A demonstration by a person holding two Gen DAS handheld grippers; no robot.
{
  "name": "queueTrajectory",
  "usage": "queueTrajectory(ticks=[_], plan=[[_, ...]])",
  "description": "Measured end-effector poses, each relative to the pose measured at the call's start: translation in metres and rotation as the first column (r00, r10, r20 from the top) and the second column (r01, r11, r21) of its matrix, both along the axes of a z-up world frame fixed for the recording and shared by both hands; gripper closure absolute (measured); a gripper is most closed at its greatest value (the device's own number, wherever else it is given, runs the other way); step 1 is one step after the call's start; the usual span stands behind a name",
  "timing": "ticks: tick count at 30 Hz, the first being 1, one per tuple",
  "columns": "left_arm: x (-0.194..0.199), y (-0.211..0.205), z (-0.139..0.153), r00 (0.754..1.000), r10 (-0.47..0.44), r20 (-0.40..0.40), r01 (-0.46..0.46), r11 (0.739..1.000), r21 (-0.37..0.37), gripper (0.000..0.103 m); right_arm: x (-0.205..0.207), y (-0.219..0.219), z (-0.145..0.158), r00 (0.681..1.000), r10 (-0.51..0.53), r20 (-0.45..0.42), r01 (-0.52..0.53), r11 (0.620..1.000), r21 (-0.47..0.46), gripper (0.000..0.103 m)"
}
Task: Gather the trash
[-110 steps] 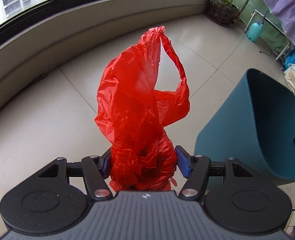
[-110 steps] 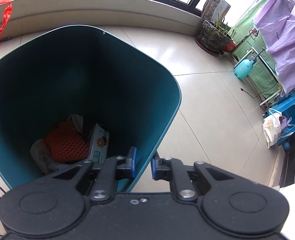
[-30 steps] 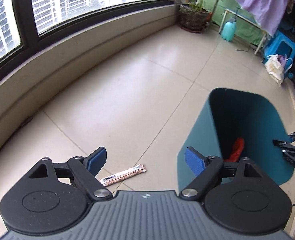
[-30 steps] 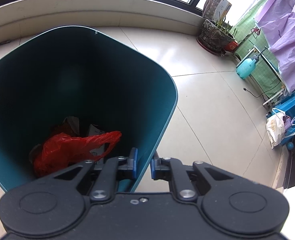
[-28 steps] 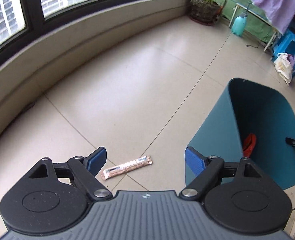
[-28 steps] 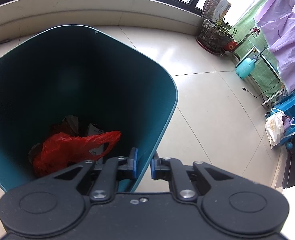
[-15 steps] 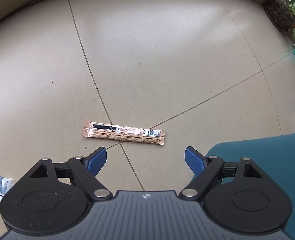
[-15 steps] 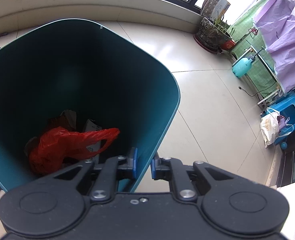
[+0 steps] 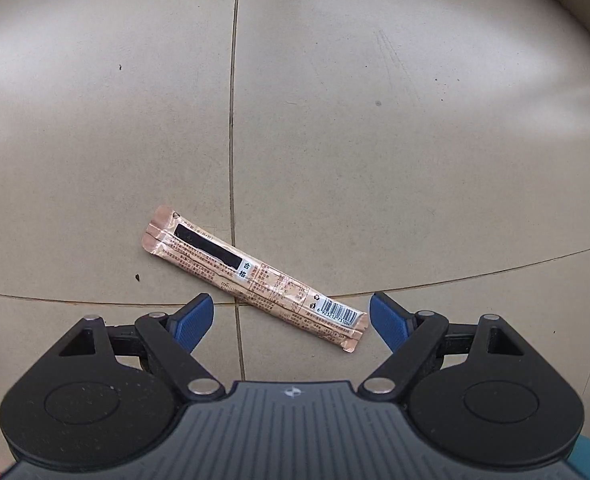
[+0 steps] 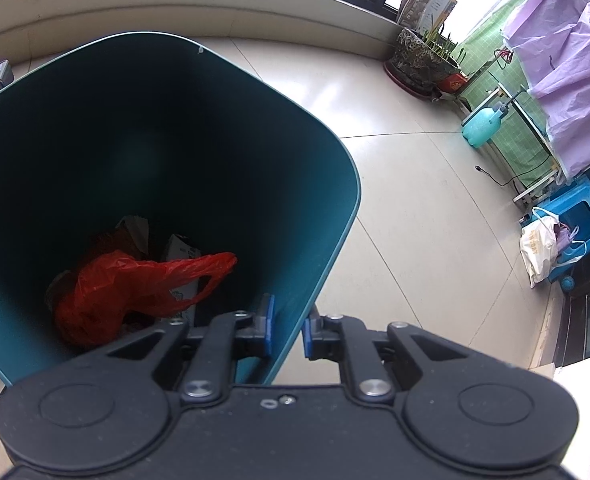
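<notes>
So the left hand-held gripper (image 9: pixel 291 322) points straight down at the beige tiled floor (image 9: pixel 375 140) with its blue pads spread wide and nothing between them. Right below it lies a long, flat, pinkish-tan foil snack wrapper (image 9: pixel 255 278) with a black stripe and a barcode at one end, sitting diagonally across the spot where the tile grout lines cross. The barcode end sits between the two pads but neither pad is touching it. Meanwhile the right hand-held gripper (image 10: pixel 288 330) is pinched nearly closed on the rim of a tall teal plastic trash bin (image 10: pixel 335 216), one pad inside the wall and one outside. Down in the bin there's a crumpled red plastic bag (image 10: pixel 135 284) lying on top of some other trash, including what looks like a small carton, hard to make out.
</notes>
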State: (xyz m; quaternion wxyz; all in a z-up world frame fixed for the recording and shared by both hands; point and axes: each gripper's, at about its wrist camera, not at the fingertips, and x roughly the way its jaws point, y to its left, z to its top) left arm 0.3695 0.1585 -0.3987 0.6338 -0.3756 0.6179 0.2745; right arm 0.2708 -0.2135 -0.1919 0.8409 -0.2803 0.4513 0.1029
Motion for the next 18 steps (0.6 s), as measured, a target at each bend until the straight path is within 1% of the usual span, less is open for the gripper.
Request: queueTrajectory(ticks=[3, 5, 7, 9, 10, 13, 14, 15, 16, 18], plan=[[0.003, 0.001, -0.007, 0.999, 0.01, -0.038, -0.009, 1.0, 0.03, 0.018, -0.001, 0.0, 0.0, 1.0, 0.003, 0.002, -0.003, 1.0, -0.002, 0.09], [0.003, 0.002, -0.012, 0.998, 0.023, -0.057, -0.021, 0.999, 0.032, 0.018, -0.003, 0.0, -0.001, 1.0, 0.007, 0.005, -0.007, 1.0, -0.005, 0.09], [0.005, 0.002, -0.017, 0.996, 0.017, -0.086, -0.013, 0.999, 0.047, 0.019, -0.005, 0.0, -0.002, 1.0, 0.009, 0.008, -0.009, 1.0, -0.007, 0.09], [0.006, 0.002, -0.021, 0.994, 0.021, -0.106, -0.016, 0.999, 0.049, 0.023, -0.006, 0.002, -0.002, 1.0, 0.01, 0.01, -0.01, 1.0, -0.009, 0.09], [0.007, 0.003, -0.023, 0.993, 0.025, -0.116, -0.02, 0.999, 0.046, 0.023, -0.006, 0.002, -0.002, 1.0, 0.01, 0.01, -0.01, 1.0, -0.009, 0.09], [0.012, 0.002, -0.023, 0.992, 0.002, -0.128, 0.006, 0.998, 0.067, 0.023, -0.008, 0.003, -0.002, 1.0, 0.014, 0.013, -0.014, 1.0, -0.012, 0.089], [0.013, 0.002, -0.023, 0.992, -0.012, -0.129, 0.023, 0.997, 0.078, 0.025, -0.009, 0.003, -0.002, 1.0, 0.016, 0.014, -0.015, 1.0, -0.013, 0.089], [0.015, 0.001, -0.021, 0.992, -0.024, -0.12, 0.035, 0.995, 0.092, 0.031, -0.009, 0.003, -0.002, 1.0, 0.017, 0.014, -0.017, 1.0, -0.014, 0.089], [0.018, -0.001, -0.016, 0.993, -0.041, -0.112, 0.053, 0.993, 0.105, 0.034, -0.01, 0.003, -0.002, 1.0, 0.018, 0.014, -0.018, 1.0, -0.014, 0.089], [0.02, -0.004, -0.013, 0.991, -0.082, -0.103, 0.094, 0.989, 0.115, 0.047, -0.01, 0.003, -0.002, 1.0, 0.021, 0.015, -0.021, 1.0, -0.014, 0.089]])
